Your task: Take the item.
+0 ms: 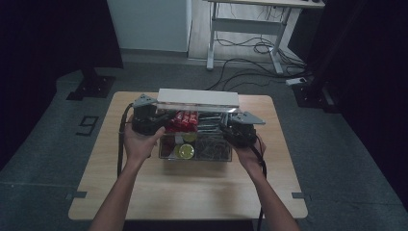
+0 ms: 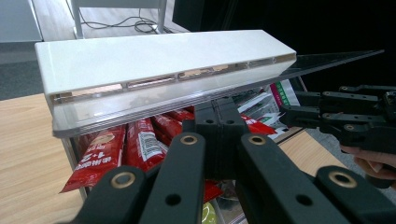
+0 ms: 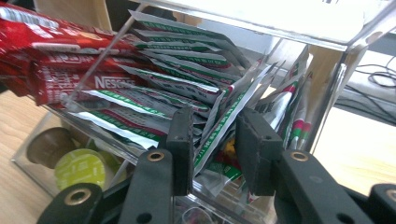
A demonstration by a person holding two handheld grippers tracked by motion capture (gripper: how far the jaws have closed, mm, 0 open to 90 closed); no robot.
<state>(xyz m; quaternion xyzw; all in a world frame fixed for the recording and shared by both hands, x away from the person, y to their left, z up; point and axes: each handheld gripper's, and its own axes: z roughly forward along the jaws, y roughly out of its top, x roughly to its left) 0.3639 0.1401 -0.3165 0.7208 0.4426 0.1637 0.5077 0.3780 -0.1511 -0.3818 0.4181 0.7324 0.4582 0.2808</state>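
On the wooden tabletop (image 1: 192,192) stands a clear acrylic organiser box (image 1: 196,155), placed centrally and within reach of both hands. Its white hinged lid (image 2: 154,60) is raised, apparently held up at its clear front edge by the left claw (image 2: 219,126), whose jaws are closed together directly beneath that edge; whether they pinch the lid or merely prop it cannot be told. The likely purpose is to keep the compartments accessible.

Red sachets (image 2: 140,144) lie stacked in the upper left compartment. Green-and-white sachets (image 3: 182,79) fill the adjoining compartment, leaning at an angle. Round capsules (image 3: 79,168), one yellow-green and one brown, sit in a lower front compartment.

The right claw (image 3: 215,149) is presented at the front of the green-and-white sachet compartment, jaws partly open with the edge of one sachet standing between them. Contact is not confirmed; the jaws appear not yet closed on it. In the inspector's judgement, this placement suits drawing out a single sachet while the other hand keeps the lid clear.

The right claw's linkage is also visible from the left gripper view, near the box's far side.
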